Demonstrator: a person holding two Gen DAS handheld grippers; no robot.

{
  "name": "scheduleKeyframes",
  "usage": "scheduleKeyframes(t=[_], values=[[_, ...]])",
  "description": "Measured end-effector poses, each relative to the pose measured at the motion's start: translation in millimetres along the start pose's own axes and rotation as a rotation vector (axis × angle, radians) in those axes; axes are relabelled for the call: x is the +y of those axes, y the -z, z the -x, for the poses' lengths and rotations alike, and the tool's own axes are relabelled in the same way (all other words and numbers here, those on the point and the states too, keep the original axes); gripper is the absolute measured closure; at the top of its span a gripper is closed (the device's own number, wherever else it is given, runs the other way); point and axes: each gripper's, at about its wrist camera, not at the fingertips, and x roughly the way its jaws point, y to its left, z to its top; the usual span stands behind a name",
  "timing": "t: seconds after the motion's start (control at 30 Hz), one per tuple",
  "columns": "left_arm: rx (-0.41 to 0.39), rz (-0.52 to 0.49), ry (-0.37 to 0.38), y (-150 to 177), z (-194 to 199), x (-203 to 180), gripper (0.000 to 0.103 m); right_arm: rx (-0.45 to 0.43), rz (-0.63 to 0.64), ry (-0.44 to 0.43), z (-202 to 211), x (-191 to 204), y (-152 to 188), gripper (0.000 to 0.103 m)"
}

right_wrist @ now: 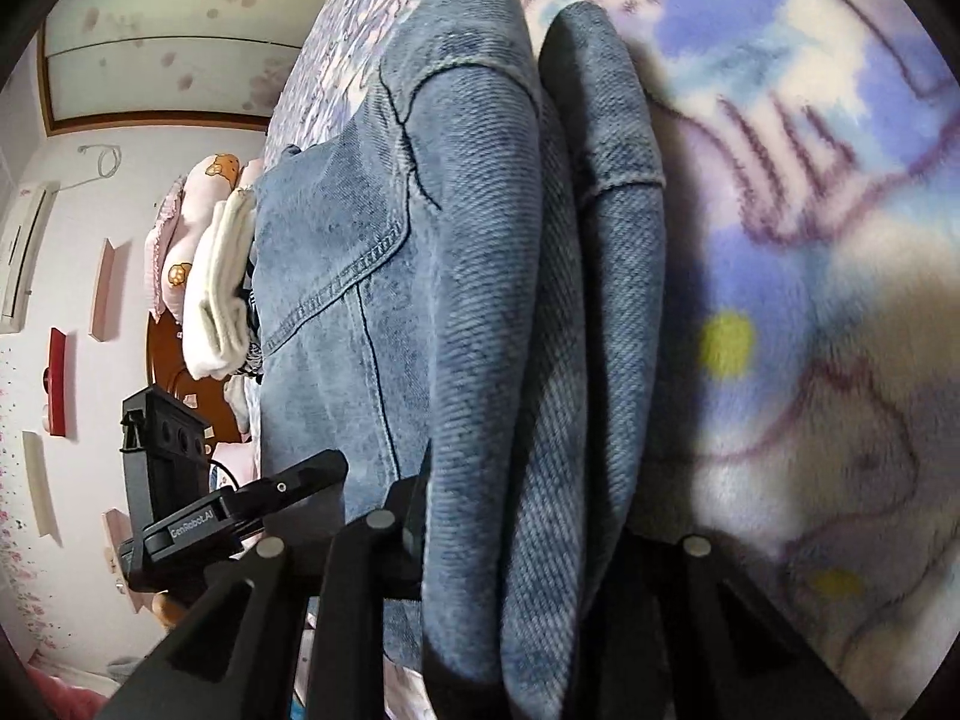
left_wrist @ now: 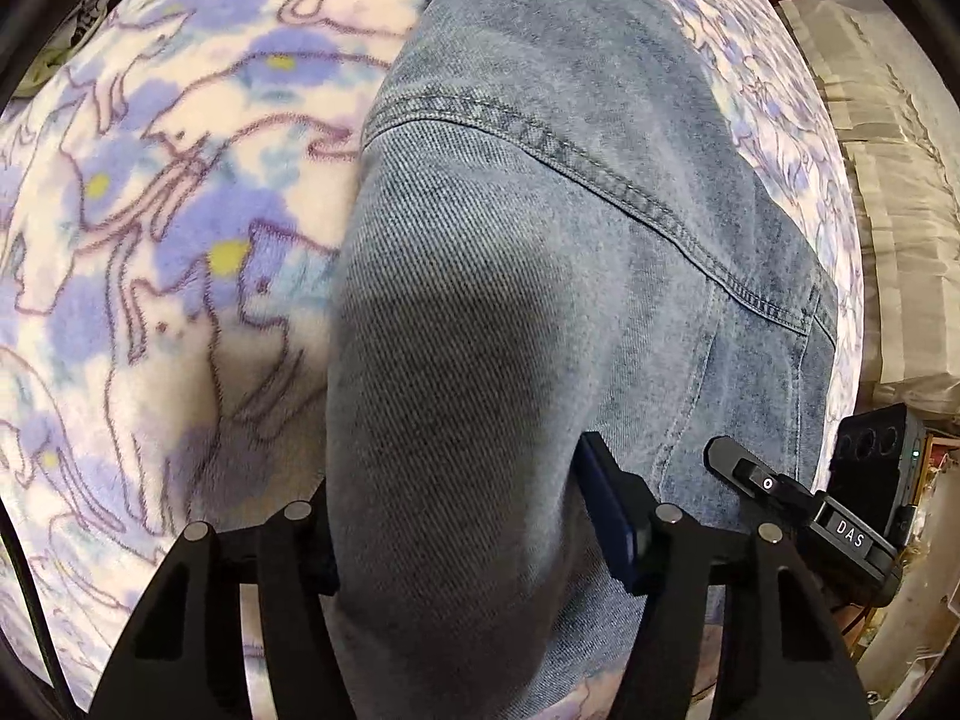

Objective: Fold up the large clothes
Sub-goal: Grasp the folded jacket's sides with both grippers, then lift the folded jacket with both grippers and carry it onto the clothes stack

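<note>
A pair of light blue denim jeans [left_wrist: 540, 210] lies on a fleece blanket with a purple cat print [left_wrist: 150, 240]. My left gripper [left_wrist: 468, 540] is shut on a thick fold of the jeans, which bulges between its black fingers [left_wrist: 612, 516]. In the right wrist view the jeans [right_wrist: 372, 252] hang in several folded layers, and my right gripper [right_wrist: 528, 546] is shut on those layers close to the camera. The blanket [right_wrist: 810, 240] lies to the right. The other gripper shows at the edge of each view [left_wrist: 798, 504] [right_wrist: 240, 516].
Beige bedding [left_wrist: 888, 180] lies past the blanket's right edge. In the right wrist view a stack of pale folded clothes and a pink pillow [right_wrist: 204, 264] sit at the far end of the bed, with a wall and shelves [right_wrist: 60, 360] behind.
</note>
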Motion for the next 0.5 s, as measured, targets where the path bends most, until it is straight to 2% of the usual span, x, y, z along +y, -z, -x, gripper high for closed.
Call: scheduleKeyframes(t=[0.13,0.27,0.5], values=[[-0.011,-0.004,-0.002,3.3,13.3,-8.2,0.053,-0.011,0.059,0.034,1.1,24.5,3.4,0.084],[-0.018,-0.017,-0.031,8.0,34.8,-19.8,0.058,-0.023,0.102,0.037,12.8,49.2,10.1,0.084],[0.026,-0.036,-0.070,27.4,86.5,-30.6,0.060,0.043,0.154,0.110,32.5,92.5,34.5,0.085]])
